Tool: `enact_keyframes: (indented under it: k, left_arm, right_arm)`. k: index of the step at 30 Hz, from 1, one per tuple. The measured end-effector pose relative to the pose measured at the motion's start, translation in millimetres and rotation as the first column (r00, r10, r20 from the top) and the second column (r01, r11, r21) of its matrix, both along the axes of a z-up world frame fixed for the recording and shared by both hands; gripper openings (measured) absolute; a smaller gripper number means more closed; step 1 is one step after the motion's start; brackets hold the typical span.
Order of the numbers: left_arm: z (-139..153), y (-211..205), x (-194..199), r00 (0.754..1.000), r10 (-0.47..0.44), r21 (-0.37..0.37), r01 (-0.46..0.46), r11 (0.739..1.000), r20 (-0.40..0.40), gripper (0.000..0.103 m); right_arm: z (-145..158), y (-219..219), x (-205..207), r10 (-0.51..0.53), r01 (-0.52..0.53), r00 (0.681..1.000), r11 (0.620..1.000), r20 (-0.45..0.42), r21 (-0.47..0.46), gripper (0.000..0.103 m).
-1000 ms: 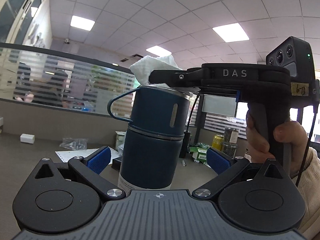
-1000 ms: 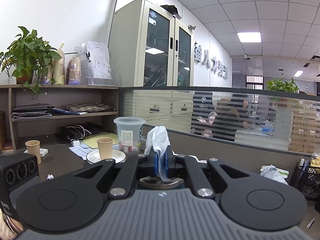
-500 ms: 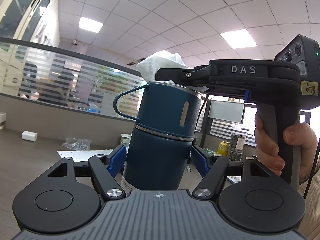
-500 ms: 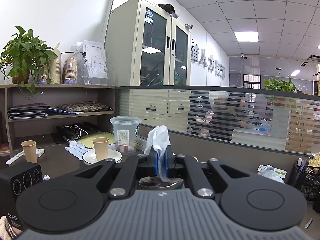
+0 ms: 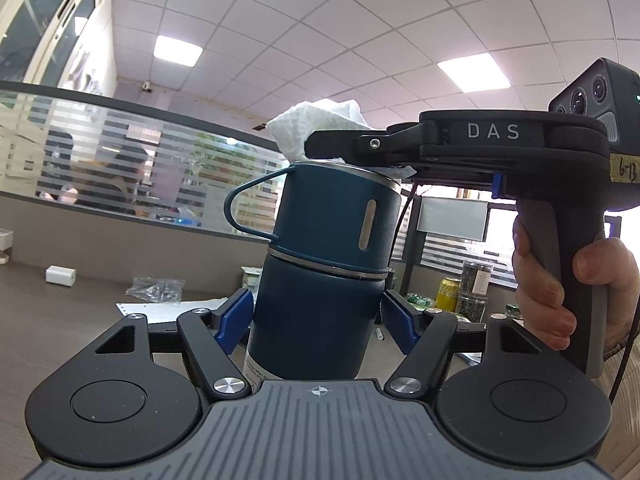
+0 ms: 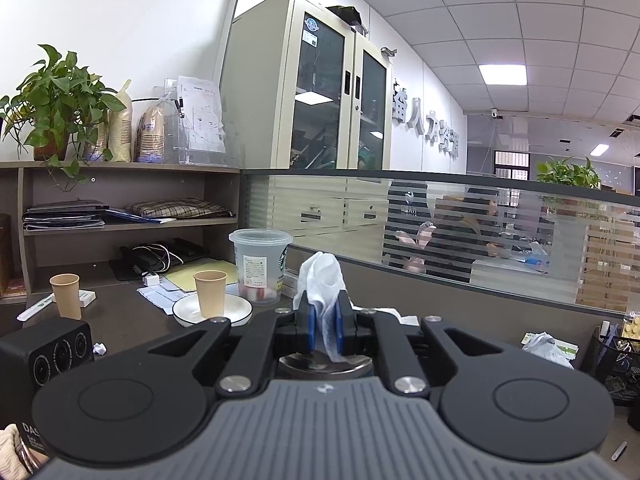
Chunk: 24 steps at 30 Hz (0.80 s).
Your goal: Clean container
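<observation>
A dark blue flask [image 5: 316, 312] stands upright on the desk, its cup-shaped lid [image 5: 340, 216] with a wire handle on top. My left gripper [image 5: 316, 322] is shut on the flask's lower body, one blue pad against each side. My right gripper [image 5: 316, 144] reaches in level from the right, just above the lid's rim. It holds a crumpled white tissue [image 5: 320, 124]. In the right wrist view the tissue [image 6: 324, 276] sits between the blue pads of the right gripper [image 6: 325, 330]. Those jaws are opening slightly, still touching the tissue. Below them lies the lid's metal top [image 6: 324, 364].
A hand [image 5: 540, 288] grips the right gripper's handle. On the desk stand two paper cups [image 6: 210, 292], a white plate [image 6: 188, 312] and a plastic tub [image 6: 260, 264]. Jars and a can [image 5: 446, 300] stand at the right, a plastic bag [image 5: 156, 288] at the left. A glass partition [image 6: 500, 240] runs behind.
The left gripper's pads came in from wide apart and closed on the flask. The right gripper's pads have parted a little around the tissue.
</observation>
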State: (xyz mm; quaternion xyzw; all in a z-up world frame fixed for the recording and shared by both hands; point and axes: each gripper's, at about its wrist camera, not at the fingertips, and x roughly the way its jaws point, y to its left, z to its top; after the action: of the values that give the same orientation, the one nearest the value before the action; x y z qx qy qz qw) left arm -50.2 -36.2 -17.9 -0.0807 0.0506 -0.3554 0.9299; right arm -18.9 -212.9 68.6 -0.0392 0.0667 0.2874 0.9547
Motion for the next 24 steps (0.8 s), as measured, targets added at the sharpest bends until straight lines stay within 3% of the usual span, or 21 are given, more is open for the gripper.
enact_keyframes:
  k: [24]
  left_arm:
    - [2, 3, 0, 1.000, 0.000, 0.018, 0.000, 1.000, 0.009, 0.075]
  right_arm:
    - [2, 3, -14, 0.065, -0.065, 0.998, 0.998, 0.012, -0.020, 0.012]
